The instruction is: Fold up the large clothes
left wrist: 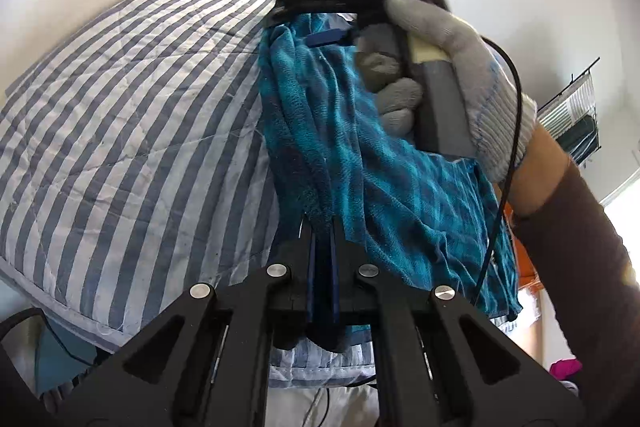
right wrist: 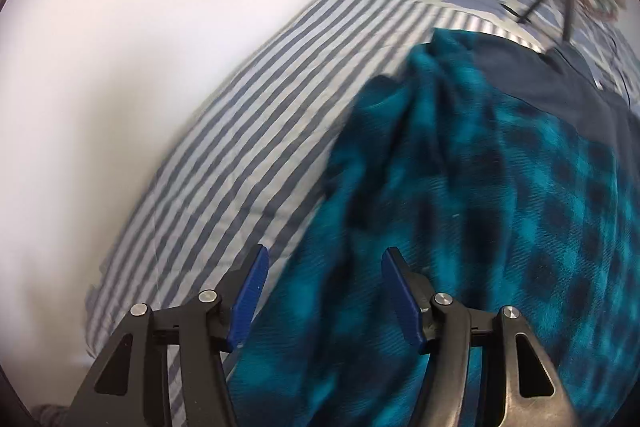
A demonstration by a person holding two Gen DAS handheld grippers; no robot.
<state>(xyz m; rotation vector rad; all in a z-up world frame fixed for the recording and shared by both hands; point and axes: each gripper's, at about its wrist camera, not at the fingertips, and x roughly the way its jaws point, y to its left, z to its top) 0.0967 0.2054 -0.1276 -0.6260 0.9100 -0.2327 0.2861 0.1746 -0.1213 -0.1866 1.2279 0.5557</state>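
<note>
With our left gripper pinched tight on the teal plaid fleece garment above the striped quilt, our right gripper gaped empty over it, so we judged a clean regrip at the hanging edge would square the fold.

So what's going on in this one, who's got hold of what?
A person with a handheld gripper in each hand is folding a teal and black checked fleece garment over a blue and white striped quilted bedspread. The left gripper is shut on a bunched edge of the fleece. The right gripper, held in a grey knit glove, has its jaws open above the fleece, gripping nothing.
</note>
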